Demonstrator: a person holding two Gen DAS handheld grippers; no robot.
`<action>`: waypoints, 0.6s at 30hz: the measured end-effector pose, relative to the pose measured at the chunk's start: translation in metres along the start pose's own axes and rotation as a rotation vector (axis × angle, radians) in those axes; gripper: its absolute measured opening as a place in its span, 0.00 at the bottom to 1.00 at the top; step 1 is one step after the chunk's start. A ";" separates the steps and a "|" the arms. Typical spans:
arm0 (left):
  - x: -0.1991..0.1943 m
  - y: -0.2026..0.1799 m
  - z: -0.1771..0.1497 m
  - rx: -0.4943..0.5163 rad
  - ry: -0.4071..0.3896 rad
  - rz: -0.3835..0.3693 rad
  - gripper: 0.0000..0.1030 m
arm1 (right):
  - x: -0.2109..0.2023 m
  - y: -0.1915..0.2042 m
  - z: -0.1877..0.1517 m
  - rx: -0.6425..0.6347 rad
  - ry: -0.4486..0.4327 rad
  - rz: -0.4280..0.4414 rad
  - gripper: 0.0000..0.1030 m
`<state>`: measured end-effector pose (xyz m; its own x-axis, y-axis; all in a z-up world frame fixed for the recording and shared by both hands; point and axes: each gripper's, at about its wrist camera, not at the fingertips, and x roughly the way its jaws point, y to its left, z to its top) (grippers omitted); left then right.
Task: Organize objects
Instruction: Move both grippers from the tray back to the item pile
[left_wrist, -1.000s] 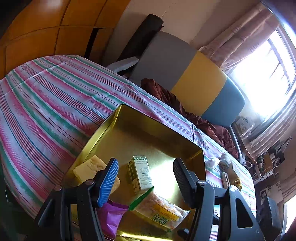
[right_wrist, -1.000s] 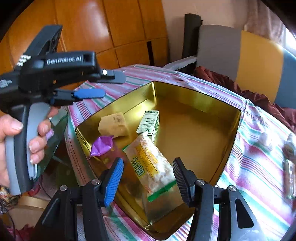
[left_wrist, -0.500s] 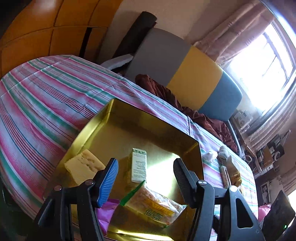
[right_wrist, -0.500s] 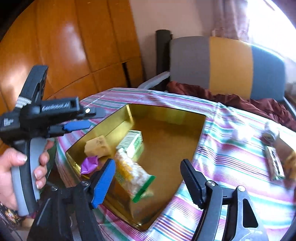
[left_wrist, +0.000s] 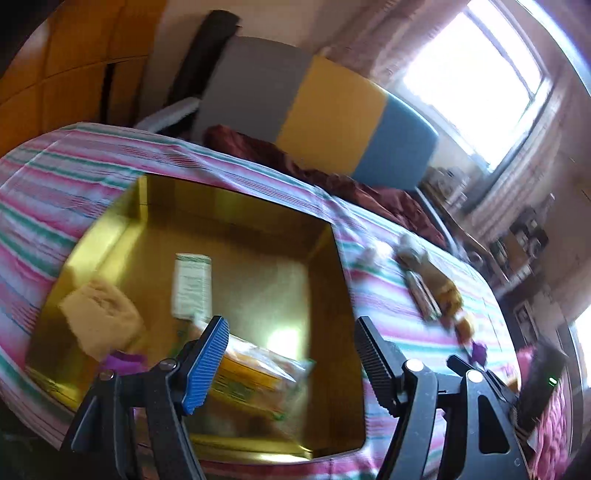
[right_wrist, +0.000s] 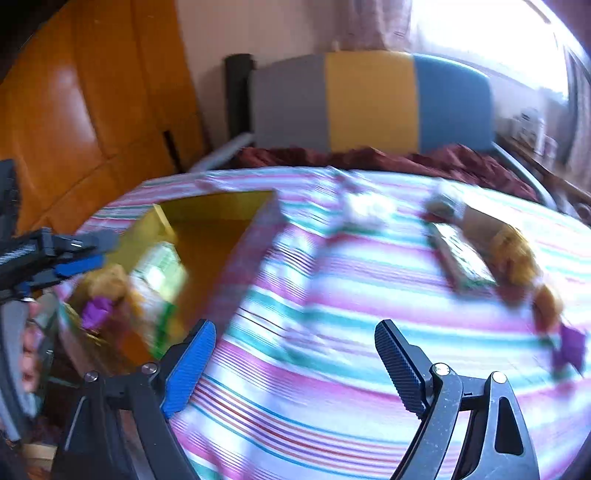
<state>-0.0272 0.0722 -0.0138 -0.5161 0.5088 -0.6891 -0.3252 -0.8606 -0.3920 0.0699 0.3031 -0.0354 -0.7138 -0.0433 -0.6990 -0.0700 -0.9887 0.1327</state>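
Note:
A gold tin (left_wrist: 328, 266) sits on the striped tablecloth (right_wrist: 332, 295). In it lie a yellow sponge-like block (left_wrist: 96, 314), a white and green carton (left_wrist: 192, 284), a snack bag (left_wrist: 255, 373) and a purple wrapper (left_wrist: 122, 360). My left gripper (left_wrist: 291, 358) is open and empty above the tin's near edge. My right gripper (right_wrist: 295, 365) is open and empty over bare cloth right of the tin (right_wrist: 218, 210). Loose items lie on the cloth: a white wad (right_wrist: 365, 210), a flat packet (right_wrist: 461, 254), brown pieces (right_wrist: 513, 254) and a purple wrapper (right_wrist: 570, 347).
A grey, yellow and blue chair (right_wrist: 369, 99) with dark red cloth (right_wrist: 369, 158) stands behind the table. Wooden panels (right_wrist: 74, 110) are at the left. The left gripper and hand (right_wrist: 22, 295) show at the right wrist view's left edge.
My right gripper has swung right, away from the tin, and now faces the loose items on the cloth. My left gripper has drifted right over the tin. Both stayed open.

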 end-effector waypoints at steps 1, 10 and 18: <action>0.001 -0.007 -0.004 0.020 0.008 -0.013 0.69 | 0.000 -0.012 -0.007 0.011 0.015 -0.027 0.86; 0.009 -0.069 -0.040 0.227 0.075 -0.124 0.69 | -0.019 -0.115 -0.044 0.162 0.037 -0.262 0.86; 0.017 -0.102 -0.074 0.280 0.145 -0.166 0.69 | -0.050 -0.195 -0.045 0.264 -0.055 -0.548 0.86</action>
<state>0.0555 0.1668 -0.0309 -0.3265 0.6152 -0.7175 -0.6102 -0.7170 -0.3371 0.1507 0.4915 -0.0575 -0.5597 0.4764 -0.6781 -0.6025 -0.7957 -0.0618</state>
